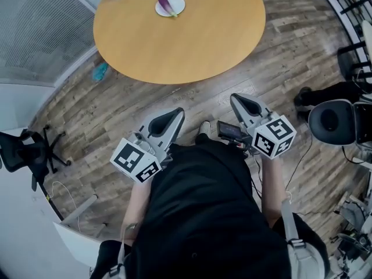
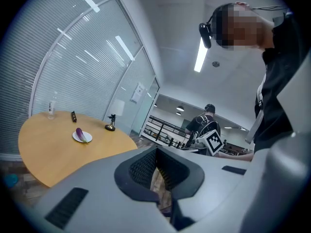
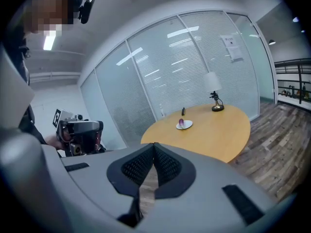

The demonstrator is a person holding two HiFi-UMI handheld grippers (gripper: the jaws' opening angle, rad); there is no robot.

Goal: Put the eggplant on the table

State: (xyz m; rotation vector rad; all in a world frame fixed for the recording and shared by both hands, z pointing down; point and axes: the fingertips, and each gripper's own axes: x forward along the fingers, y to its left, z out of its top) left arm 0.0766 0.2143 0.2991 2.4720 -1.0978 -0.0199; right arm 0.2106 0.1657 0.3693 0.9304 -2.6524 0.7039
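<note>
Eggplant (image 1: 167,5), purple and lying on its side, rests on a small white plate (image 1: 179,3) on the round wooden table (image 1: 186,45), near the top edge of the head view and a little left of centre. I see both grippers low in that frame, held over the plank floor (image 1: 110,112) and well apart from the table and the plate. The left gripper (image 1: 176,114) sits left of centre and the right gripper (image 1: 236,99) right of centre, both with their tips aimed up the frame toward the table. In the left gripper view the ribbed pads meet at the tips with nothing between them, so that gripper is closed and empty; the eggplant shows small at the left of that view, far beyond the jaws. The right gripper view reads the same: pads pressed together, nothing held, the plate and eggplant small just above centre. On the table I also make out a clear bottle (image 2: 51,109), a small dark object (image 2: 74,115) and a little stand-like figure (image 2: 111,124), all apart from the plate. A black office chair (image 1: 29,153) stands at the left edge of the head view.
</note>
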